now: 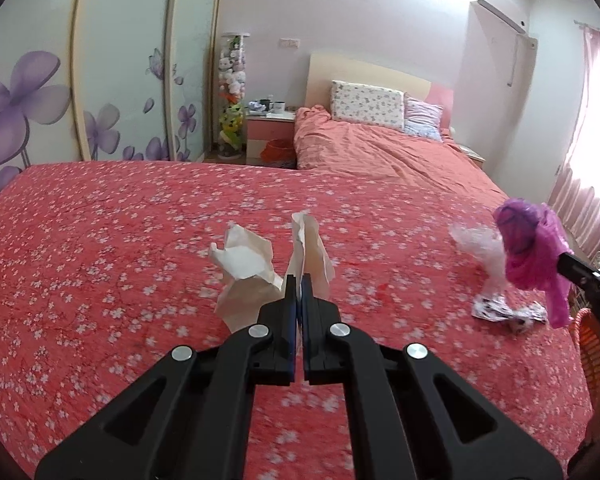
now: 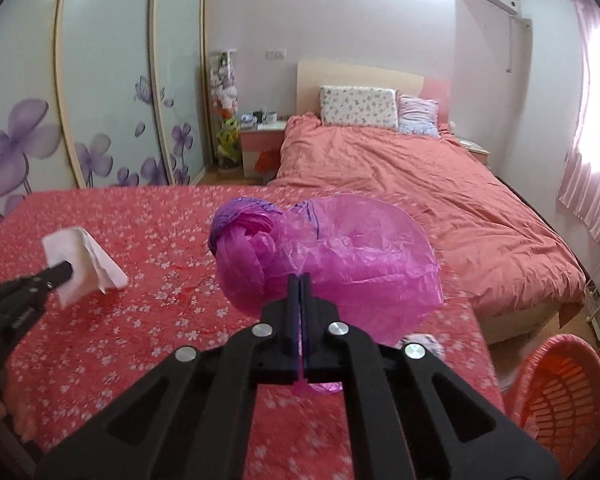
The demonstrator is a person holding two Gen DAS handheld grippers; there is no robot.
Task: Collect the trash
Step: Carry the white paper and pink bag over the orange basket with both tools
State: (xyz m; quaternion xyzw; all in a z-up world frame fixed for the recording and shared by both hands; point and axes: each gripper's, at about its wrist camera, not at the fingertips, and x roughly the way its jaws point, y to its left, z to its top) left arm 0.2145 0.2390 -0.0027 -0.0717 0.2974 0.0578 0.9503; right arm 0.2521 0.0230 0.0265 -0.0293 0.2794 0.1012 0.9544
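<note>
Closest to us, the left tool [image 1: 299, 280] pinches a crumpled tissue [image 1: 252, 256] above the floral bedspread [image 1: 100, 260]; only an edge is caught, so it could tear or slip. Further right, the right tool [image 2: 300, 280] grips a pink plastic bag [image 2: 340, 256], which may snag before reaching the orange basket [image 2: 560, 392].

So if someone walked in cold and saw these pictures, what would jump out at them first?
Probably the pink bag, puffed up and pinched in the shut right gripper above the floral bedspread. Next, the white tissue clamped in the left gripper. Off the bedspread's right edge sits an orange basket, and a clear wrapper lies near the bag.
</note>
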